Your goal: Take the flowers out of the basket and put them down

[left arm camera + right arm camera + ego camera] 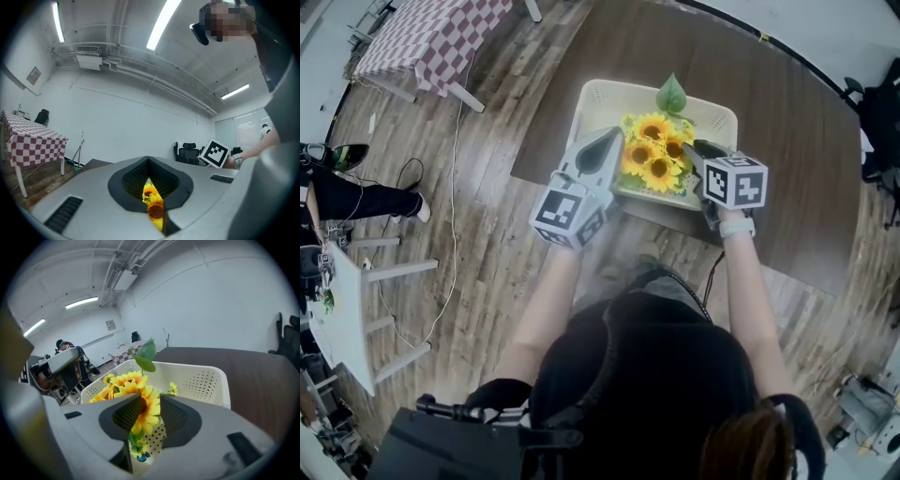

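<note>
A bunch of yellow sunflowers [656, 155] with a green leaf [671, 94] stands in a cream perforated basket [722, 117] on the dark brown table [787, 159]. My left gripper [605, 145] hovers at the bunch's left side, pointing level. In the left gripper view its jaws [150, 180] are shut, and a sliver of sunflower [151, 197] shows through the slit below them. My right gripper [703, 150] is at the bunch's right side, tilted down. Its jaws [143, 416] are open, with a sunflower head [145, 406] between them, apart from the pads. Behind it rises the basket's rim [206, 369].
A red-and-white checkered table [431, 37] stands at the far left on the wooden floor. A white stool [347, 309] and a seated person's leg [366, 199] are at the left, with a cable [450, 244] on the floor. Office chairs [190, 152] stand by the far wall.
</note>
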### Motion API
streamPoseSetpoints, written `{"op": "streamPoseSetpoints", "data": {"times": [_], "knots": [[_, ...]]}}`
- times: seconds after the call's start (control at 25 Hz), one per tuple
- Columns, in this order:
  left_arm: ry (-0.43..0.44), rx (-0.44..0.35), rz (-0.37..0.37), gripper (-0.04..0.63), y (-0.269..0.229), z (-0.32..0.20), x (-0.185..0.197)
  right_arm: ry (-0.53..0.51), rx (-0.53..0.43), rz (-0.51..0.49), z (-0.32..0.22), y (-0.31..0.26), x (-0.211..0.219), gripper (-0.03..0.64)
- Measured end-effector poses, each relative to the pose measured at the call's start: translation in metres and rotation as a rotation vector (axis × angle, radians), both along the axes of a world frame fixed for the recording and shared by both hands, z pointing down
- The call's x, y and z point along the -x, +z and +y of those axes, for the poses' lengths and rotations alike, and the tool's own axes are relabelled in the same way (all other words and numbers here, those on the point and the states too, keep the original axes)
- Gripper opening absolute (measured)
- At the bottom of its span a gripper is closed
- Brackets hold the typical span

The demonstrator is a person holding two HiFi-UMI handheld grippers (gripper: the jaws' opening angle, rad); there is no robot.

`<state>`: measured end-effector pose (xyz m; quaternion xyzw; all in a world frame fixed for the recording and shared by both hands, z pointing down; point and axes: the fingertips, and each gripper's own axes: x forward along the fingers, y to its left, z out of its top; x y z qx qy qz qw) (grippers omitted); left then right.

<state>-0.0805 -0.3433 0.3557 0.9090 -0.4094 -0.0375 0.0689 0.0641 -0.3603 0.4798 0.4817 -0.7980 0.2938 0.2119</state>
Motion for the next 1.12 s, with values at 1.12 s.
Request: {"op": "streamPoseSetpoints", "data": {"times": [1.12], "knots": [[0.069,0.109,-0.07,0.0,0.017,-0.028,-0.012,-0.129,0.216,-0.262,-0.004,0.016,0.019,0.058]]}}
